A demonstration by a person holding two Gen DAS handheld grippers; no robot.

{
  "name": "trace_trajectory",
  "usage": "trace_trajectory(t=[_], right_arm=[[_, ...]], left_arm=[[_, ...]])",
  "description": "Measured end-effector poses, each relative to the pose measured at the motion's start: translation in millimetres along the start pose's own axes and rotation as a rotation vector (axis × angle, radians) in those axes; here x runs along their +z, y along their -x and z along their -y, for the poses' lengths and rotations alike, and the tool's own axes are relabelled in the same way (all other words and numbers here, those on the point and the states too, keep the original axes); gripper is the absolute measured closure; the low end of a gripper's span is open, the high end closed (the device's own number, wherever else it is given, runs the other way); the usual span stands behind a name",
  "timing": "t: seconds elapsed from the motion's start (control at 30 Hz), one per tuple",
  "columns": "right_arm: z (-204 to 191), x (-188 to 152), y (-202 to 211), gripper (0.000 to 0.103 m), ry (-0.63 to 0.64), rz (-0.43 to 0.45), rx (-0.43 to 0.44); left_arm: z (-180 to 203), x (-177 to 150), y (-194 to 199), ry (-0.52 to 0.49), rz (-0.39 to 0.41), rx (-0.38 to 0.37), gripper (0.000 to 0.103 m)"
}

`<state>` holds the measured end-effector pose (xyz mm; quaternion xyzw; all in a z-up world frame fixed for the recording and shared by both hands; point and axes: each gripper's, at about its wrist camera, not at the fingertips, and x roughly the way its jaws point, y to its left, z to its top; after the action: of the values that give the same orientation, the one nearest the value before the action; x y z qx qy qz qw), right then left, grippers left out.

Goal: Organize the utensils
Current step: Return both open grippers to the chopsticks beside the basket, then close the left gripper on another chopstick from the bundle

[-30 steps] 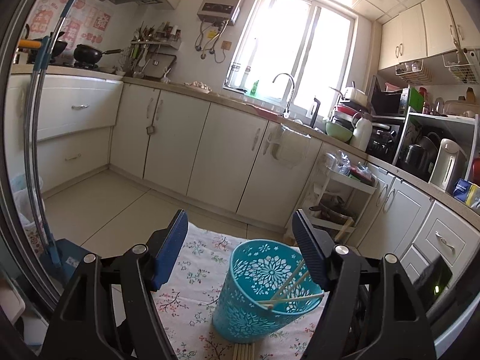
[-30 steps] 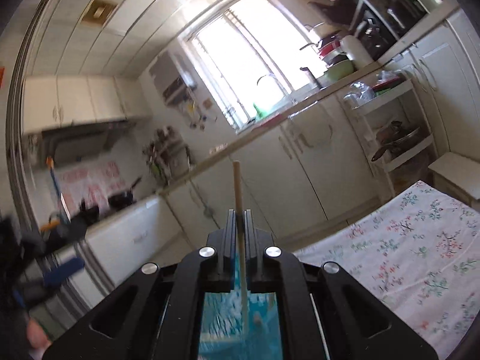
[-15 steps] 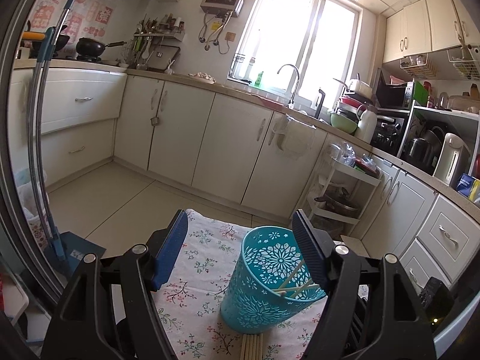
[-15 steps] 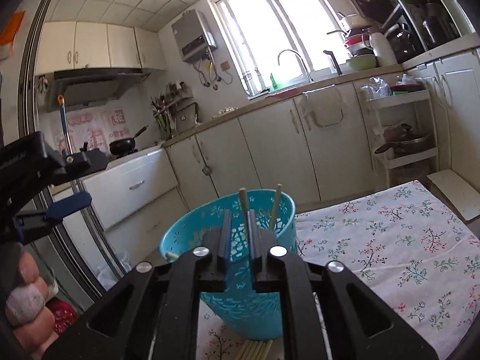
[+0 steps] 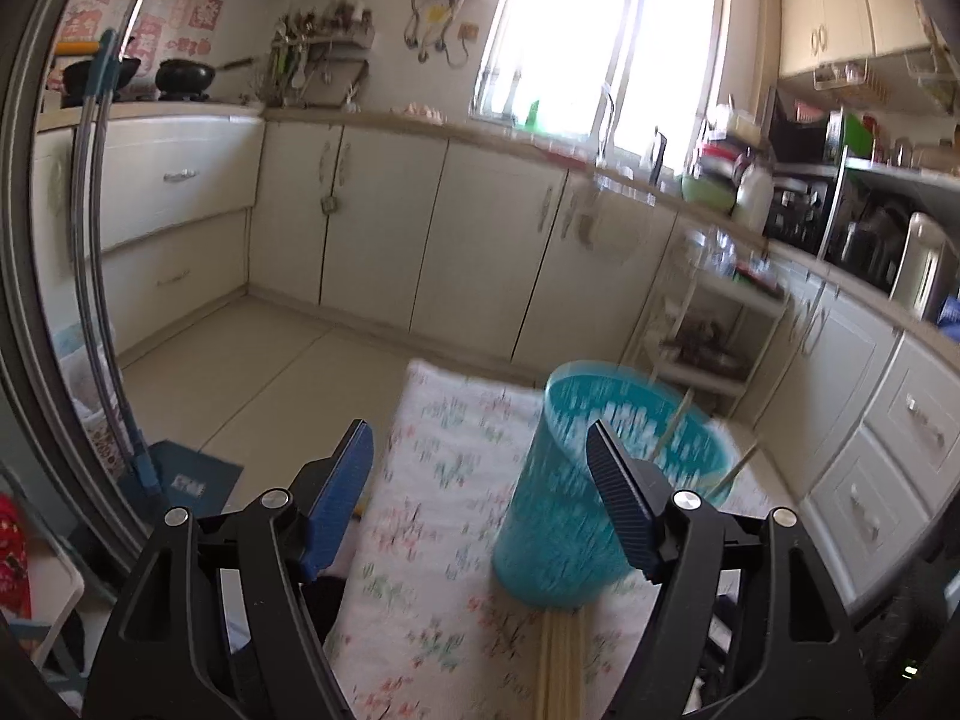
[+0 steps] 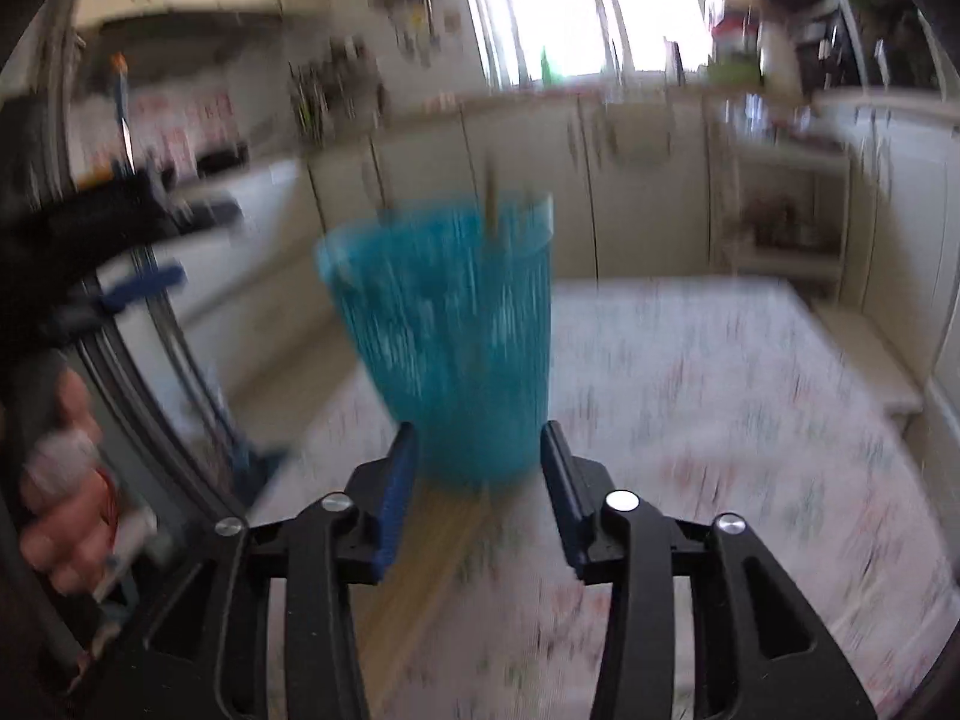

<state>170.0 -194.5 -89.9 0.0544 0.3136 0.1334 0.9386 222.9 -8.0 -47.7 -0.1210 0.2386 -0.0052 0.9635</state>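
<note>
Chopsticks point(image 5: 669, 429) stand inside the teal basket point(image 5: 564, 516) on the flowered cloth point(image 5: 444, 480); more lie bundled at its base. Left gripper point(image 5: 477, 480) spread, empty. Right gripper point(image 6: 477, 483) has just been opening, nothing between its jaws.

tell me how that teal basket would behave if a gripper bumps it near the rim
The teal basket looks like thin perforated plastic, so probably light and easy to shove. It is tall and narrower at the base than at the rim, so a high push may tip it. The floral cloth beneath might give some grip, so it could tip rather than slide.
</note>
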Motion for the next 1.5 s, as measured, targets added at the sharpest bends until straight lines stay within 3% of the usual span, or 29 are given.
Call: trace_trajectory(t=[0.07, 0.13, 0.23, 0.4, 1.1, 1.5], right_arm=[[-0.7, -4.2, -18.5, 0.081, 0.000, -0.089, 0.000], [-2.6, -8.9, -33.5, 0.083, 0.006, -0.153, 0.009], [-9.1, -18.5, -44.8, 0.086, 0.025, -0.205, 0.023], [-13.2, -26.4, -57.6, 0.088, 0.048, -0.269, 0.016], [-15.3, -29.8, -54.3, 0.088, 0.139, -0.308, -0.033], [0.1, -33.6, -41.7, 0.088, 0.124, -0.324, -0.063]], left_arm=[[0.0, -14.7, -7.8, -0.028, -0.056, 0.014, 0.033], [0.1, -28.7, -15.6, -0.058, -0.114, 0.020, 0.033], [-0.4, -49.4, -32.5, -0.100, -0.214, 0.026, 0.033], [-5.4, -69.5, -49.2, -0.113, -0.318, 0.027, 0.033], [13.3, -91.3, -62.8, -0.221, -0.412, 0.026, 0.033], [17.7, -101.4, -69.4, -0.262, -0.454, 0.032, 0.033]])
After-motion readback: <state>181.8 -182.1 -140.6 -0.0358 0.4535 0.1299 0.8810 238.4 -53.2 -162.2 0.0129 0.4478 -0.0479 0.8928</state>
